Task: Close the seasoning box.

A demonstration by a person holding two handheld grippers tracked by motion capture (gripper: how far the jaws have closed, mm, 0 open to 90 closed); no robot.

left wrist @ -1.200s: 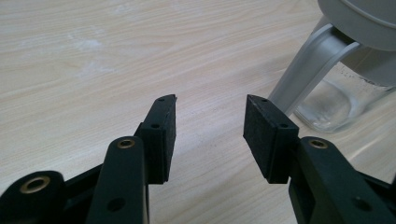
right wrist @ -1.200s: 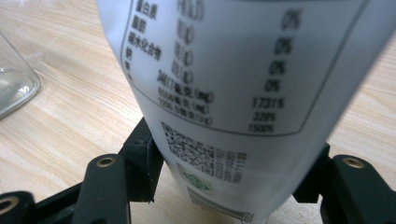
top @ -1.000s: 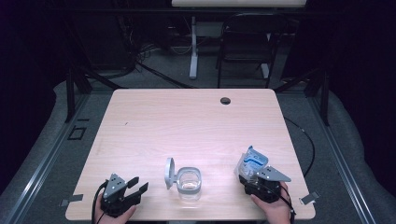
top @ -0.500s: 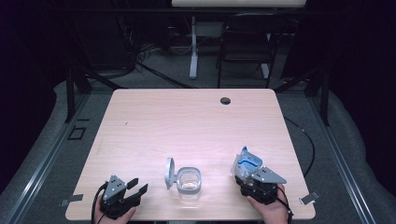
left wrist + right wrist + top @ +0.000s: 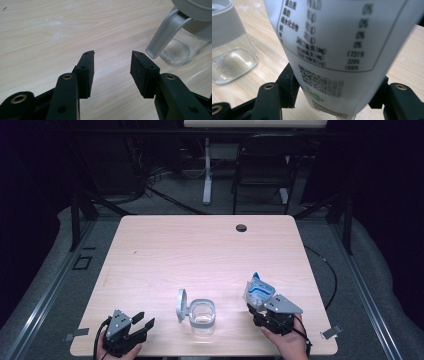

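Observation:
A clear glass jar [image 5: 203,315] with a grey rim stands near the table's front edge, its grey lid [image 5: 181,304] flipped open to the left. The jar [image 5: 183,46] and its lid hinge arm [image 5: 165,33] show at the upper right of the left gripper view. My left gripper [image 5: 141,322] rests at the front left, open, with nothing between its pads [image 5: 88,67]. My right gripper [image 5: 260,304] is shut on a white and blue pouch [image 5: 258,291], right of the jar. In the right gripper view the pouch [image 5: 342,47] shows printed text and a QR code, with the jar [image 5: 229,47] at left.
The wooden table [image 5: 200,255] has a round cable hole [image 5: 241,227] near its far edge. A chair [image 5: 262,167] and a desk leg [image 5: 206,170] stand beyond the table on the dark floor. Rails run along both sides of the table.
My right gripper has moved left and a little toward the front edge with the pouch, closer to the jar. The left gripper has barely shifted.

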